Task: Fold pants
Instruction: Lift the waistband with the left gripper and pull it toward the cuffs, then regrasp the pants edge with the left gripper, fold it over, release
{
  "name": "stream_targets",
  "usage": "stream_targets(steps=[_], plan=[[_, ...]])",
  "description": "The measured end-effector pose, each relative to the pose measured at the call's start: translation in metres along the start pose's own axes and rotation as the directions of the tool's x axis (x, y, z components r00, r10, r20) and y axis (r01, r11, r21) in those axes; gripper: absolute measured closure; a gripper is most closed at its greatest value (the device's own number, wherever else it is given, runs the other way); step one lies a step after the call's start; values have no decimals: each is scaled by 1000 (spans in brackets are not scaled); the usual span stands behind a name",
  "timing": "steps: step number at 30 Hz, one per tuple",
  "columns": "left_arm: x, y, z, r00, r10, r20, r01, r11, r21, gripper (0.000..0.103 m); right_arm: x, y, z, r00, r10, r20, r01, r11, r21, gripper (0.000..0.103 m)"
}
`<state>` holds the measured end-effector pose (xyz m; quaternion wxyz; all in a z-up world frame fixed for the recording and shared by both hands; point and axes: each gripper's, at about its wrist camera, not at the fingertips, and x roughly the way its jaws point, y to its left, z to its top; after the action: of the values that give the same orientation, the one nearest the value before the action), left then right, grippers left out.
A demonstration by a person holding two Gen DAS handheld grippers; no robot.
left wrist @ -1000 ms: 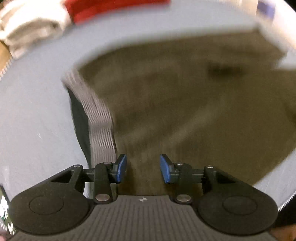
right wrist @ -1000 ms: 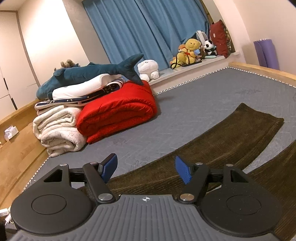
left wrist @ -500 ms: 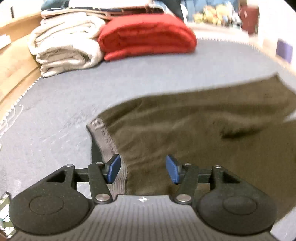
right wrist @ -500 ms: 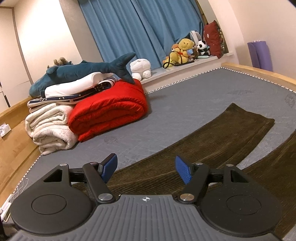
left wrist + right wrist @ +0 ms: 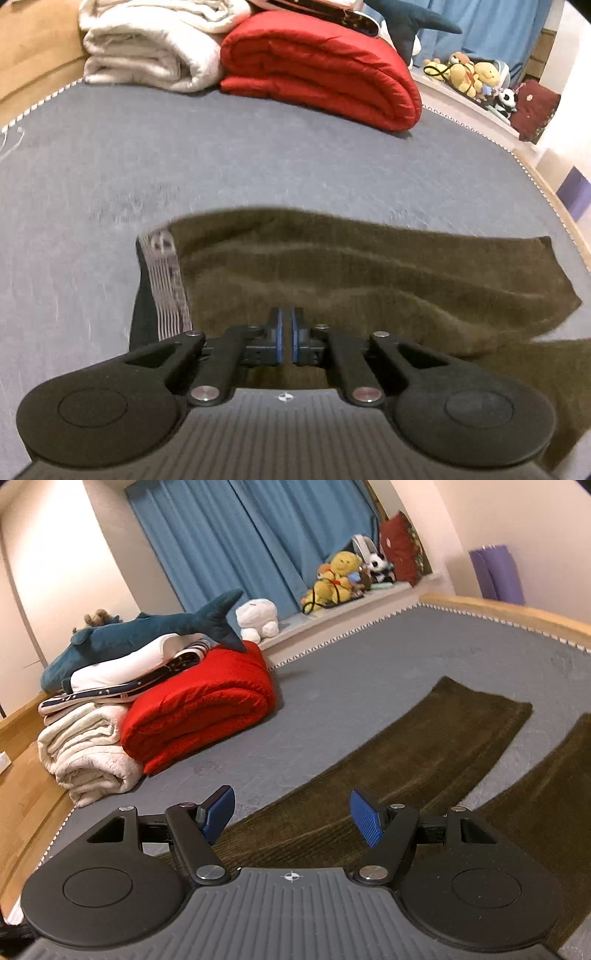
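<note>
We are keeping our left gripper (image 5: 286, 334) clenched, its blue pads (image 5: 279, 338) nearly meeting with only a thin slit between them; whether a pinch of cloth is caught in that slit we cannot tell. It is hanging over the waist end of the brown pants (image 5: 369, 280), just beside the grey ribbed waistband (image 5: 168, 284), which is turned up at the left edge of the garment. One leg is stretching away to the right, rumpled along its length.

We are holding our right gripper (image 5: 291, 818) released, its blue fingertips (image 5: 364, 821) standing well apart with nothing between them, low over the same pants (image 5: 388, 775). From this view the two legs are lying flat and spread apart on the grey mattress (image 5: 369, 672).

Further out, a folded red quilt (image 5: 199, 716) is lying against a rolled cream blanket (image 5: 88, 753), with a plush shark (image 5: 147, 635) resting on top of the pile. Stuffed toys (image 5: 340, 576) are sitting on the sill before the blue curtains (image 5: 229, 542).
</note>
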<state>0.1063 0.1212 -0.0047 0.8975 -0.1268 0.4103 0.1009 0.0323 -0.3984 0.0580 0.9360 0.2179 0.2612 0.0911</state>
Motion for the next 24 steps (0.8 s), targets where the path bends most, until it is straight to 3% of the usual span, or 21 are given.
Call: stream_targets(steps=[5, 8, 10, 14, 15, 17, 20, 22, 23, 24], plan=[[33, -2, 50, 999, 21, 30, -20, 1000, -7, 97, -2, -4, 5, 999, 14, -34, -14, 1000, 1, 32], [66, -12, 76, 997, 58, 55, -62, 995, 73, 95, -3, -3, 7, 999, 24, -48, -25, 1000, -12, 31], [95, -17, 86, 996, 66, 58, -74, 988, 137, 87, -2, -2, 8, 998, 21, -53, -22, 1000, -20, 30], [145, -16, 92, 996, 86, 35, -91, 977, 190, 30, 1, -4, 11, 998, 11, -70, -12, 1000, -23, 29], [156, -14, 92, 996, 83, 20, -85, 977, 197, 26, 3, -4, 11, 997, 8, -75, -10, 1000, -24, 29], [171, -9, 91, 997, 74, 3, -73, 979, 192, 26, 5, -6, 12, 996, 0, -84, -2, 1000, -24, 29], [190, -1, 89, 997, 11, -76, 2, 985, 172, 24, 6, -9, 13, 996, -12, -91, 10, 1000, -25, 29], [195, -4, 85, 997, 12, -83, 7, 974, 225, 24, 6, -11, 15, 996, -15, -91, 13, 1000, -24, 29], [195, -8, 83, 997, 15, -76, 6, 962, 272, 38, 6, -12, 16, 996, -19, -88, 17, 1000, -25, 29], [193, -12, 81, 998, 21, -62, -1, 949, 315, 75, 6, -12, 16, 996, -23, -86, 21, 999, -26, 29]])
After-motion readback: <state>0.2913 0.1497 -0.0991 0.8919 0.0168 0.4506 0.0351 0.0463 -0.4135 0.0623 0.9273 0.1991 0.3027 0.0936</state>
